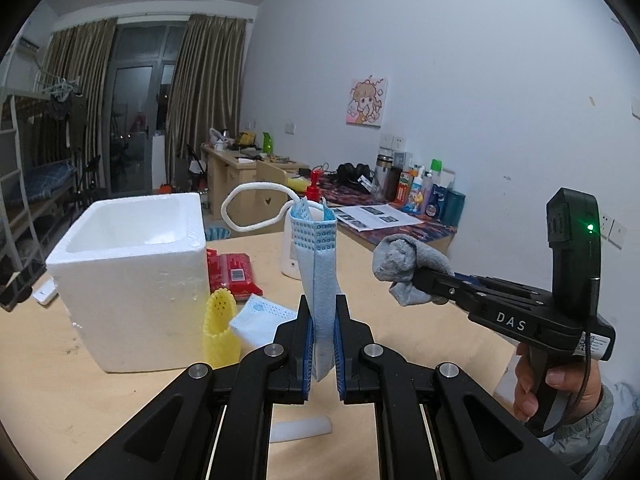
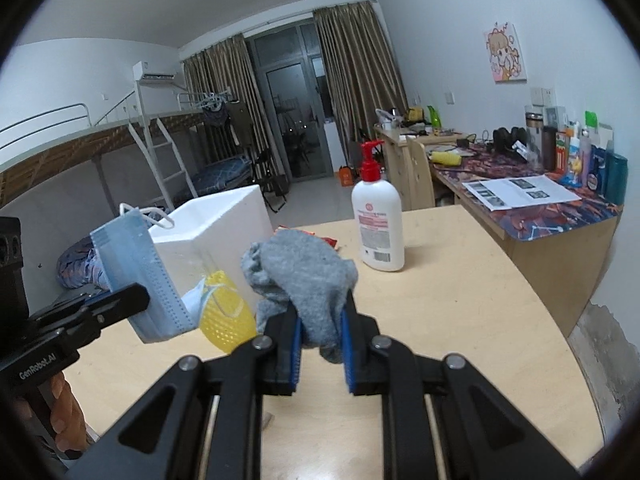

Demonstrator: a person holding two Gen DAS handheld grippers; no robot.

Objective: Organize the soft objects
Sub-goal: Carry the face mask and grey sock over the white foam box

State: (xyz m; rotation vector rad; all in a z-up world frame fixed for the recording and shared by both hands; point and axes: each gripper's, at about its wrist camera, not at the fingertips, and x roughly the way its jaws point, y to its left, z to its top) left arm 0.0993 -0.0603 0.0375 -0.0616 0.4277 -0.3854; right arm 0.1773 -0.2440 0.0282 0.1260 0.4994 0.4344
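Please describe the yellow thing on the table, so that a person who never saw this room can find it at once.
Find the white foam box on the wooden table. At its front corner stands the yellow foam net sleeve, with a flat blue face mask lying beside it. It is the only yellow, dimpled, tube-shaped thing standing upright there.

Lotion bottle [image 2: 377, 224] upright on table [image 2: 460, 300].
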